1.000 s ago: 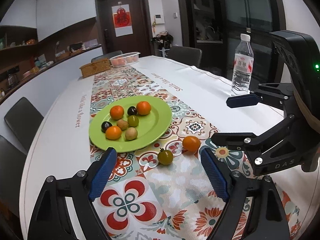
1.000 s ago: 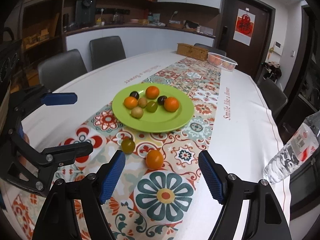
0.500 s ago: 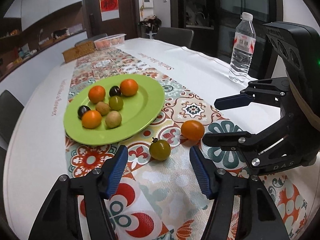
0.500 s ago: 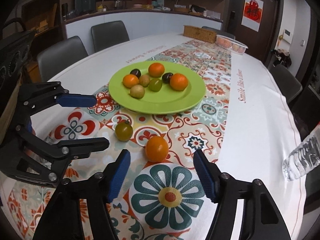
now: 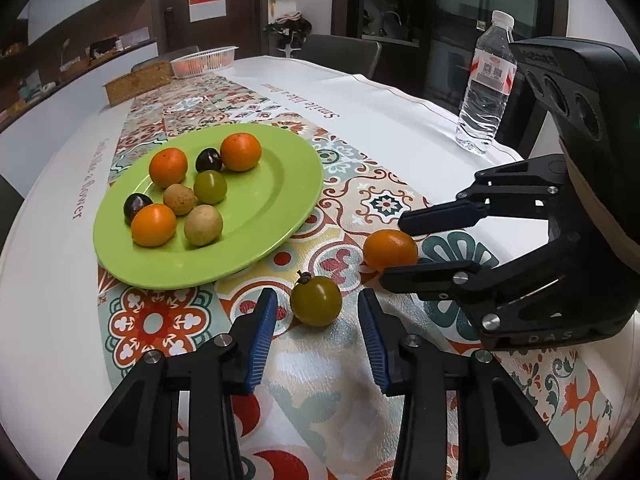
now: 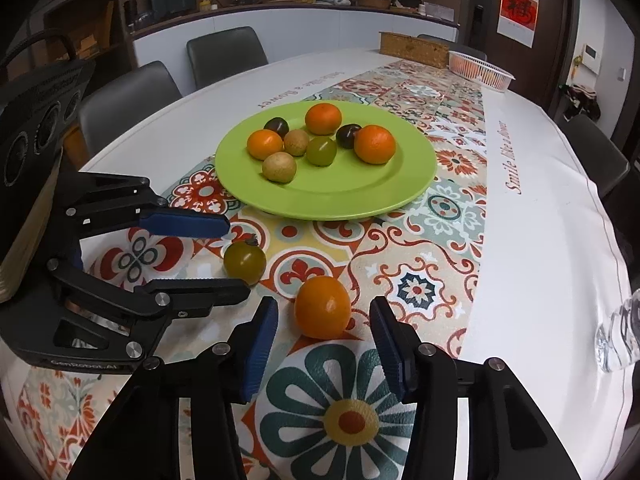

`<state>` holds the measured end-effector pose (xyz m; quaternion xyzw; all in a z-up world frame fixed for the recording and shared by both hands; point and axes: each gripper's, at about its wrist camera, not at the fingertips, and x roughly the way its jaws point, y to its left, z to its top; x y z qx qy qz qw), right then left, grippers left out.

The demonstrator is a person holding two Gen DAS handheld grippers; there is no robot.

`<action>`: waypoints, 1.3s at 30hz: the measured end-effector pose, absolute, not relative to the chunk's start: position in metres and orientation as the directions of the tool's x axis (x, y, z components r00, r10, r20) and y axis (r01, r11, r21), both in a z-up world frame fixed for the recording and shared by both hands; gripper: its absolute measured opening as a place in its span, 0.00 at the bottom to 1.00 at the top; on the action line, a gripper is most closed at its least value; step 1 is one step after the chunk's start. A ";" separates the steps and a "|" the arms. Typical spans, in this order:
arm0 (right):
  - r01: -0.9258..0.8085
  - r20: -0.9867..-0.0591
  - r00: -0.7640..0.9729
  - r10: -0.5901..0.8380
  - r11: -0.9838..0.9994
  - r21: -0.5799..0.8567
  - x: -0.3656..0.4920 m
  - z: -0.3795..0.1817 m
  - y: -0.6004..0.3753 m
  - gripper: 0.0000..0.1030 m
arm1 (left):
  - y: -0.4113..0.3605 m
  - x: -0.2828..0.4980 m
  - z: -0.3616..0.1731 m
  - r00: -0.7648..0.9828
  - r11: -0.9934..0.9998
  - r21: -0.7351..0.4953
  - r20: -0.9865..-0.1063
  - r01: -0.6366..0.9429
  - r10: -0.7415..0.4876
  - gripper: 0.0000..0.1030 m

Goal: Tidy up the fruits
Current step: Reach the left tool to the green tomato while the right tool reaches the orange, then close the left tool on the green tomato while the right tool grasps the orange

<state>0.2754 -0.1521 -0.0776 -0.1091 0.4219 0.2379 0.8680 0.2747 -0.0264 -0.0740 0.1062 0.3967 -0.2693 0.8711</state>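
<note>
Green tomato lies between left hand-held gripper fingers.

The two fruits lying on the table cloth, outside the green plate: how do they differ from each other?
The green tomato is dark olive green, while the orange fruit is bright orange. The green tomato keeps a small dried stem on top; the orange fruit shows none. The green tomato lies before the left gripper, the orange fruit before the right gripper. Both are round, rest on the patterned cloth, and sit ungrasped between open fingers.
</note>
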 end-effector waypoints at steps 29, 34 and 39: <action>-0.444 -0.764 0.534 0.361 0.889 0.109 0.273 -0.069 -0.164 0.31 | -0.031 0.280 -0.064 0.560 0.884 -0.082 -0.746 0.461 -0.361 0.25; -0.440 -0.740 0.567 0.363 0.892 0.101 0.264 -0.055 -0.166 0.31 | -0.030 0.269 -0.051 0.583 0.894 -0.058 -0.739 0.444 -0.337 0.25; -0.438 -0.714 0.598 0.364 0.895 0.090 0.255 -0.040 -0.170 0.31 | -0.025 0.256 -0.037 0.611 0.906 -0.064 -0.718 0.418 -0.333 0.25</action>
